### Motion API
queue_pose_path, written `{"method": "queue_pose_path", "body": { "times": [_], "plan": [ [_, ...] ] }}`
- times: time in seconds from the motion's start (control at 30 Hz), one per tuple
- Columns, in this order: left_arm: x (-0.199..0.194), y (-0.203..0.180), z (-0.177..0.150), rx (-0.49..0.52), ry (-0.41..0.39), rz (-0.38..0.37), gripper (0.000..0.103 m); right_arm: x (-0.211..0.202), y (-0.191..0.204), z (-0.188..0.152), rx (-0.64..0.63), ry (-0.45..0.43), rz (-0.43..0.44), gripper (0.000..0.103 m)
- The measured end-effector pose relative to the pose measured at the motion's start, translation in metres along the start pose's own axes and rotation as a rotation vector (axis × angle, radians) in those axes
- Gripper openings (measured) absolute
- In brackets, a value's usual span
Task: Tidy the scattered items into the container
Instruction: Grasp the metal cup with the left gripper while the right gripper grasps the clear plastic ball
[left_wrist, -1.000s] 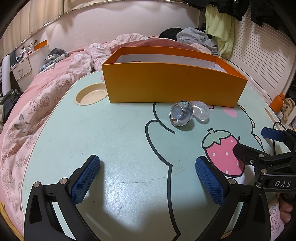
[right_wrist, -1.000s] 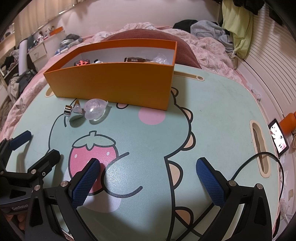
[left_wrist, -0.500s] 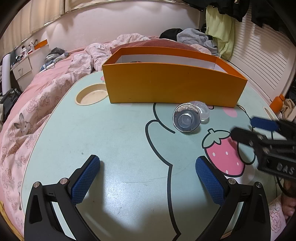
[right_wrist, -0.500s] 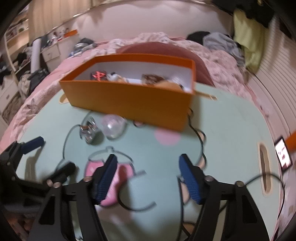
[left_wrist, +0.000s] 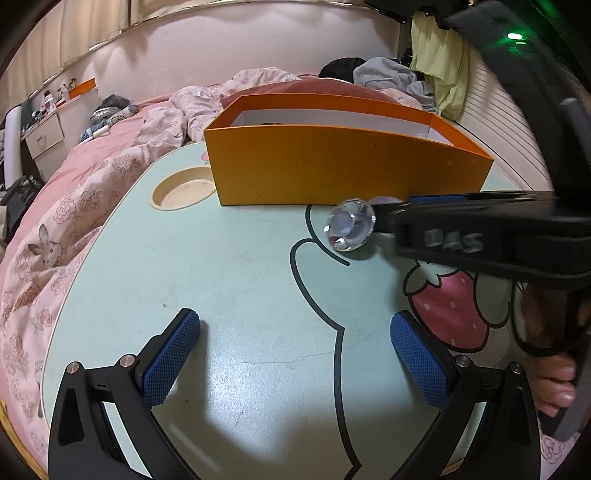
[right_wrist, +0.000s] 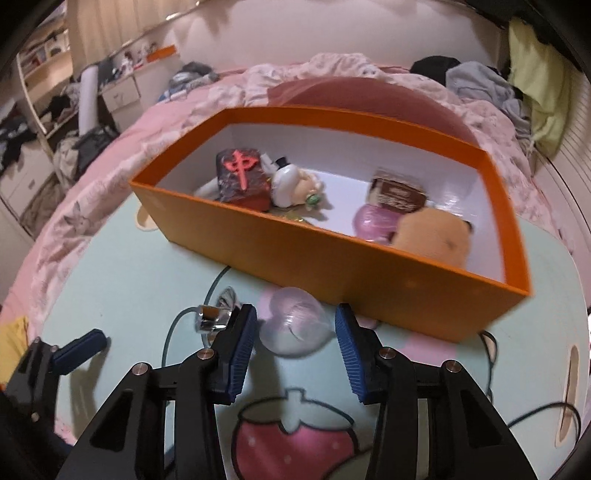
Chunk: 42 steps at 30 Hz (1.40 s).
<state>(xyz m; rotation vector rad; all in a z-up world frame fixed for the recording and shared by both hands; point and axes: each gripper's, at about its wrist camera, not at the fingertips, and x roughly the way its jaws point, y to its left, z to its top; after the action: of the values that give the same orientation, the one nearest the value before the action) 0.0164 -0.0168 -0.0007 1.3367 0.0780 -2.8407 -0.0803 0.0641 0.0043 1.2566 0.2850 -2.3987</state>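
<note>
Clear capsule (right_wrist: 297, 325) | between closing right hand-held gripper (right_wrist: 295, 345) pads (contact unclear) | left hand-held gripper (left_wrist: 295, 360) wide

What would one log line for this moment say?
right gripper: jaws just closing around clear capsule, not yet gripped | left gripper: open, idle | knob: on table | box: partly filled

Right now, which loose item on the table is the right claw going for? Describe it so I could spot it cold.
Find the orange box on the cartoon-printed table. Against its near wall lies a clear plastic capsule, between the closing pads of the right claw. Unlike the shiny metal-and-glass piece on its left, it is cloudy, rounded and all plastic.
</note>
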Motion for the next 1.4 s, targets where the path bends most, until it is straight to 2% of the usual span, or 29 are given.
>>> {"method": "queue_pose_path", "body": {
  "times": [0.07,0.23,0.33,0.43,0.6,0.67,0.7,0.8,0.9,1.0,1.03,1.07,1.1,1.2,1.4],
  "plan": [
    [0.0,0.001,-0.001,-0.001,0.001,0.0,0.103,0.002,0.005,0.0,-0.029,-0.018,-0.023,0.036],
    [0.0,0.001,-0.001,-0.001,0.0,-0.001,0.103,-0.006,-0.009,-0.01,0.019,-0.031,0.013,0.036],
    [0.0,0.001,-0.001,-0.001,0.0,-0.001,0.103,-0.024,-0.026,-0.02,0.071,-0.067,0.055,0.036],
    [-0.001,0.003,-0.001,-0.005,-0.001,-0.006,0.103,-0.045,-0.045,-0.035,0.122,-0.098,0.05,0.036],
    [-0.012,0.021,0.006,-0.112,-0.048,-0.091,0.102,-0.06,-0.071,-0.062,0.216,-0.126,0.05,0.036],
    [-0.012,0.023,0.016,-0.118,-0.059,-0.09,0.093,-0.066,-0.077,-0.067,0.243,-0.155,0.069,0.036],
    [-0.009,0.02,0.023,-0.096,-0.063,-0.073,0.085,-0.069,-0.077,-0.067,0.245,-0.17,0.076,0.036],
    [0.002,0.009,0.04,-0.032,-0.067,-0.027,0.078,-0.07,-0.075,-0.067,0.23,-0.175,0.078,0.036],
    [0.017,-0.001,0.05,-0.003,-0.03,-0.047,0.064,-0.068,-0.074,-0.068,0.228,-0.164,0.078,0.036],
    [0.029,-0.01,0.054,0.015,0.002,-0.07,0.061,-0.067,-0.077,-0.07,0.238,-0.163,0.083,0.036],
    [0.033,-0.014,0.055,0.025,0.013,-0.074,0.049,-0.067,-0.077,-0.07,0.241,-0.162,0.084,0.036],
    [0.035,-0.017,0.055,0.041,0.007,-0.06,0.043,-0.067,-0.078,-0.07,0.243,-0.161,0.083,0.036],
    [0.035,-0.019,0.054,0.048,0.004,-0.058,0.029,-0.067,-0.078,-0.07,0.244,-0.162,0.08,0.036],
    [0.03,-0.018,0.052,0.027,-0.007,-0.113,0.028,-0.067,-0.077,-0.071,0.243,-0.164,0.078,0.036],
    [0.011,-0.009,0.049,0.004,-0.072,-0.142,0.028,-0.069,-0.076,-0.071,0.232,-0.169,0.072,0.036]
  ]
}}
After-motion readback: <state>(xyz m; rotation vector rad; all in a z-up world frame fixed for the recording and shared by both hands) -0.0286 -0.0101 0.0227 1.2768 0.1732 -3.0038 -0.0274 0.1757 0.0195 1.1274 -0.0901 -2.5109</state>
